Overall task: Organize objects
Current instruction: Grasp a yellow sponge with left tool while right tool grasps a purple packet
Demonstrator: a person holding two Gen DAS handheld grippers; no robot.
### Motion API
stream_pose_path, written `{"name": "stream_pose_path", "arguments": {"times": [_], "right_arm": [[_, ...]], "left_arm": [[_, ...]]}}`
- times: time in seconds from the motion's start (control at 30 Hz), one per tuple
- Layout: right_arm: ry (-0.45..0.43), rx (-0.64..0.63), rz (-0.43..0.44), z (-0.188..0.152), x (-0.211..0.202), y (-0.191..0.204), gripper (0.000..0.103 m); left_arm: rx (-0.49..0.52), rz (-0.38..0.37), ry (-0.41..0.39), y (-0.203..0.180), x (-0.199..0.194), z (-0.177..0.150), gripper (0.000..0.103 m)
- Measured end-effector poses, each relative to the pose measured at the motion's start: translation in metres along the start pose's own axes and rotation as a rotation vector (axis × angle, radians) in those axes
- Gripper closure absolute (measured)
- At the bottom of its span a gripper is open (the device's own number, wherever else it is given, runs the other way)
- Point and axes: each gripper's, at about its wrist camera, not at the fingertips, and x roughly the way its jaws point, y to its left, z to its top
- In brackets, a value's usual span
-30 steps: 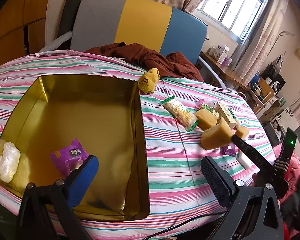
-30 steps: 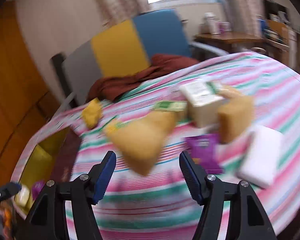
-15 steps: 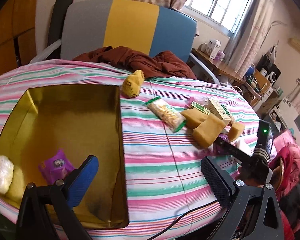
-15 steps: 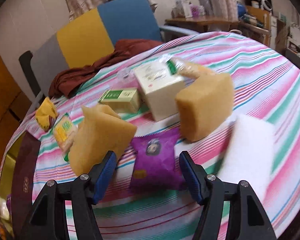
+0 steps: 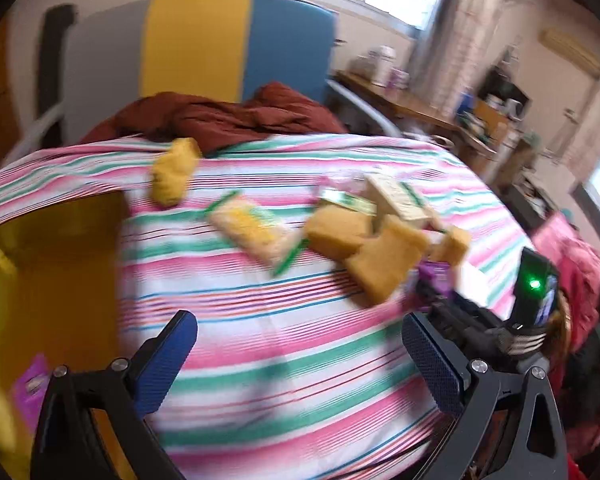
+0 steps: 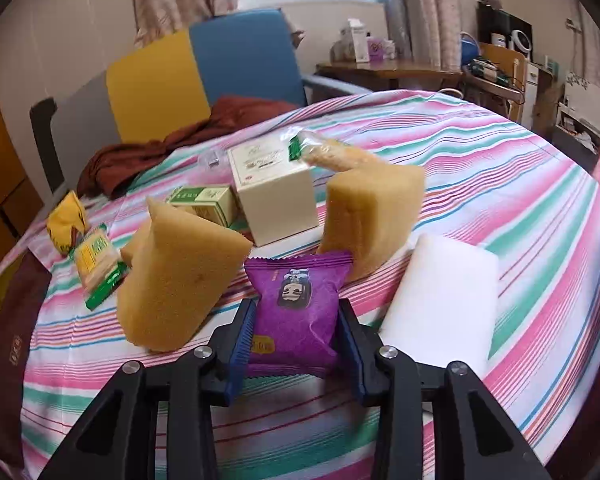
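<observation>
A striped pink, green and white cloth covers my desk [image 6: 500, 184], with a grey, yellow and blue chair back [image 6: 204, 76] and a curtained window behind it in the upper middle of the right wrist view. At far left of the left wrist view sits the gold tin box [image 5: 60, 264], a purple packet blurred in its lower corner. My left hand-held gripper [image 5: 300, 360] hangs above bare cloth at the bottom of that view, its blue pads wide apart with nothing between them. Moving right in the right wrist view: a yellow bag [image 6: 66, 220] at the left edge, a green-edged cracker pack [image 6: 96, 268] beside it, then a tan sponge [image 6: 180, 276] standing left of centre. In the lower middle, my right hand-held gripper [image 6: 296, 336] has just been closing, and its pads now press both sides of the purple snack packet [image 6: 296, 300], which lies on the cloth. Behind the packet stand a small green box [image 6: 204, 202] and a cream box [image 6: 274, 196]. To the right stands a second tan sponge [image 6: 372, 216], touching a white foam block [image 6: 444, 296] at lower right.
</observation>
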Motion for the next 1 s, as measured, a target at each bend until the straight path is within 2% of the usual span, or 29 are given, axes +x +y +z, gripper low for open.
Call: {"name": "stream_pose_path", "arguments": {"times": [0.13, 0.27, 0.43, 0.53, 0.6, 0.67, 0.8, 1.0], "right_arm": [[-0.031, -0.079, -0.036, -0.006, 0.002, 0.011, 0.063], [-0.043, -0.063, -0.008, -0.006, 0.002, 0.005, 0.063], [-0.06, -0.062, 0.001, -0.008, 0.002, 0.004, 0.063], [-0.068, -0.059, 0.004, -0.008, 0.002, 0.004, 0.063], [-0.071, -0.059, 0.004, -0.009, 0.001, 0.003, 0.063], [-0.074, -0.058, 0.005, -0.01, 0.001, 0.003, 0.063], [-0.076, -0.057, 0.007, -0.01, 0.001, 0.003, 0.063], [-0.083, -0.061, 0.004, -0.011, 0.0, 0.003, 0.063]], "left_arm": [[0.048, -0.078, 0.023, -0.019, 0.035, 0.012, 0.0], [0.094, -0.117, 0.071, -0.031, 0.075, 0.022, 0.0], [0.089, -0.19, 0.103, -0.035, 0.106, 0.029, 0.002], [0.11, -0.217, 0.11, -0.039, 0.116, 0.03, 0.012], [0.136, -0.233, 0.136, -0.044, 0.124, 0.03, 0.024], [0.147, -0.251, 0.163, -0.046, 0.131, 0.027, 0.043], [0.157, -0.254, 0.137, -0.047, 0.128, 0.02, 0.047], [0.117, -0.245, 0.12, -0.035, 0.113, 0.007, 0.049]]}}
